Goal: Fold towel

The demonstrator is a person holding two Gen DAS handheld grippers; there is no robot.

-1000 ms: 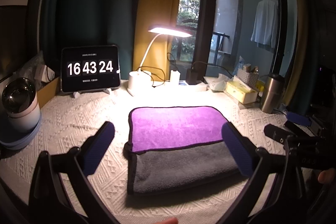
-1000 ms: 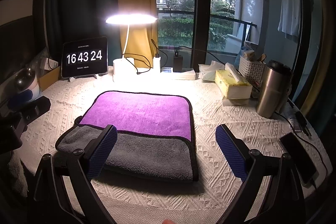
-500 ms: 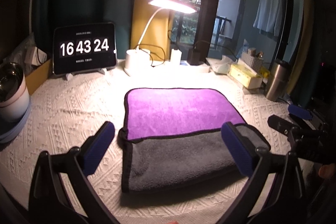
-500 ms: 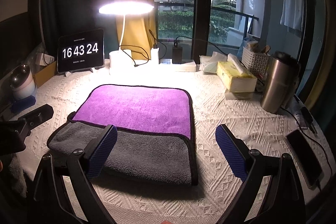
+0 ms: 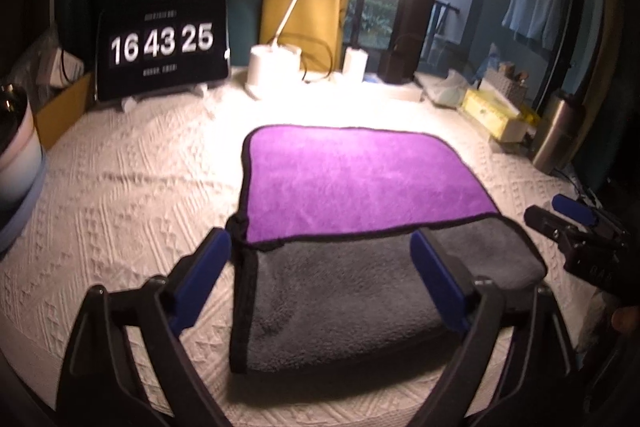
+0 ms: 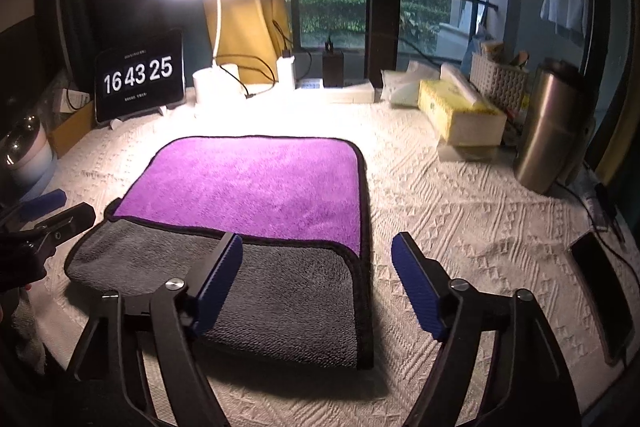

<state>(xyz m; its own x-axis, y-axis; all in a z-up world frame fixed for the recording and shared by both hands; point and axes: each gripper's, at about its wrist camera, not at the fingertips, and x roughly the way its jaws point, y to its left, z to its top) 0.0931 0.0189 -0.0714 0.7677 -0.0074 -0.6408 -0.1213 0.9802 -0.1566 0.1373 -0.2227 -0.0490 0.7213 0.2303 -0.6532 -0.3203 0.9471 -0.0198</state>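
A towel, purple (image 5: 356, 183) on top and grey (image 5: 340, 299) below, lies folded on the white tablecloth; in the right wrist view it fills the middle (image 6: 256, 195). My left gripper (image 5: 320, 287) is open, just above the grey near-left part. My right gripper (image 6: 316, 287) is open, over the towel's near-right corner. Each gripper shows at the edge of the other's view: the right one (image 5: 576, 227), the left one (image 6: 44, 223).
At the back stand a tablet clock (image 5: 162, 47), a lit desk lamp (image 5: 276, 71), a yellow tissue box (image 6: 460, 111) and a steel flask (image 6: 552, 131). A phone (image 6: 604, 291) lies at the right edge. A white pot (image 5: 16, 151) stands at left.
Both grippers have moved forward and lower towards the towel's near edge. Their jaws have narrowed a little but stay open. The towel has not moved.
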